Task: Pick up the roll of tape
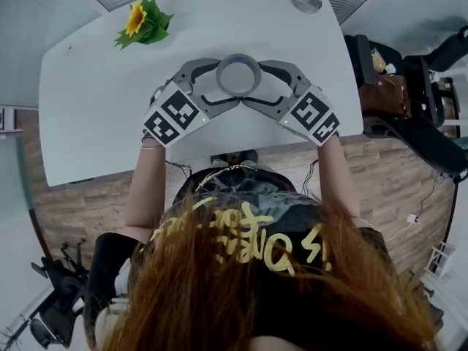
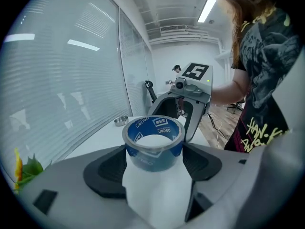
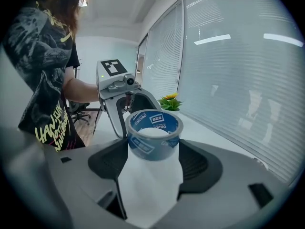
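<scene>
The roll of tape (image 1: 238, 75) is blue with a grey top rim, and it is held flat over the white table (image 1: 95, 108) between both grippers. My left gripper (image 1: 219, 83) clasps it from the left and my right gripper (image 1: 258, 83) from the right. The two nearly meet at the near side. In the left gripper view the tape (image 2: 153, 142) sits between the dark pads (image 2: 107, 168) of my left gripper (image 2: 155, 151), touching both. The right gripper view shows the same roll (image 3: 153, 133) wedged between the pads (image 3: 198, 168) of my right gripper (image 3: 153, 149).
A potted sunflower (image 1: 142, 22) stands at the table's far left. A small metal dish (image 1: 307, 0) sits at the far right corner. Dark chairs and gear (image 1: 417, 101) crowd the floor to the right of the table. The table's near edge runs just below the grippers.
</scene>
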{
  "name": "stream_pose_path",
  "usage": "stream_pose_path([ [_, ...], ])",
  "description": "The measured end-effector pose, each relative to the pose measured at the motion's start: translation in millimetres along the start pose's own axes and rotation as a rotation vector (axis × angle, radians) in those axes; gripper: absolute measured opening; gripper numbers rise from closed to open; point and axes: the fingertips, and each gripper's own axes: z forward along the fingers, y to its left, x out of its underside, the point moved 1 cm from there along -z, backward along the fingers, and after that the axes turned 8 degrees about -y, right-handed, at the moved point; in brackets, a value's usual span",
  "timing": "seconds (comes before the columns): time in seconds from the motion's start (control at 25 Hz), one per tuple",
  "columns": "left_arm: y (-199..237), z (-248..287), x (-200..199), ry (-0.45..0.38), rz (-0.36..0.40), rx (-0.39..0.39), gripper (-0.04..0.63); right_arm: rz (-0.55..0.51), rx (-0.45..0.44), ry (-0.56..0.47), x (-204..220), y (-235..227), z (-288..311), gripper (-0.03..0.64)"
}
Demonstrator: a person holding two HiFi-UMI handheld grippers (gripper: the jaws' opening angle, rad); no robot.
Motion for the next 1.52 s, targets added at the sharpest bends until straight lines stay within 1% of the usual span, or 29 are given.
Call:
stream_pose_path([
  [0.16, 1.4, -10.1, -15.9, -0.003, 0.033, -0.010, 0.365, -0.006, 0.008, -0.029, -16.7, -0.5, -5.0, 0.322],
  [0.32, -0.4, -18.9, -31.0, -0.028, 0.042, -0.017, 0.362, -0.010, 0.007, -0.066, -32.1, 0.8, -12.3, 0.322],
  [0.44, -2.6, -24.9, -39.9, -0.051, 0.045, -0.021, 0.360, -0.019, 0.011, -0.072, -42.0, 2.9, -17.1, 0.322],
  [0.6, -6.1, -32.2, -51.6, -0.068, 0.069, -0.030, 0.360, -0.047, 0.025, -0.073, -54.8, 6.4, -23.7, 0.322],
  [0.84, -8.6, -44.1, -69.7, -0.116, 0.065, -0.024, 0.359, -0.041, 0.031, -0.105, -74.4, 9.0, -33.0, 0.322],
  [1.08, -10.8, -52.6, -82.3, -0.180, 0.024, -0.009, 0.357, 0.026, 0.029, -0.133, -88.8, 12.2, -41.3, 0.322],
  [1.24, -9.9, -54.4, -91.2, -0.191, 0.028, -0.012, 0.357, -0.003, 0.056, -0.140, -97.3, 10.3, -46.9, 0.322],
  [1.4, -10.8, -55.4, -99.9, -0.206, 0.041, -0.007, 0.357, 0.030, 0.064, -0.181, -102.4, 8.8, -53.3, 0.322],
  [1.52, -12.3, -53.2, -102.7, -0.207, 0.041, -0.005, 0.357, 0.031, 0.058, -0.184, -101.6, 8.2, -57.1, 0.322],
])
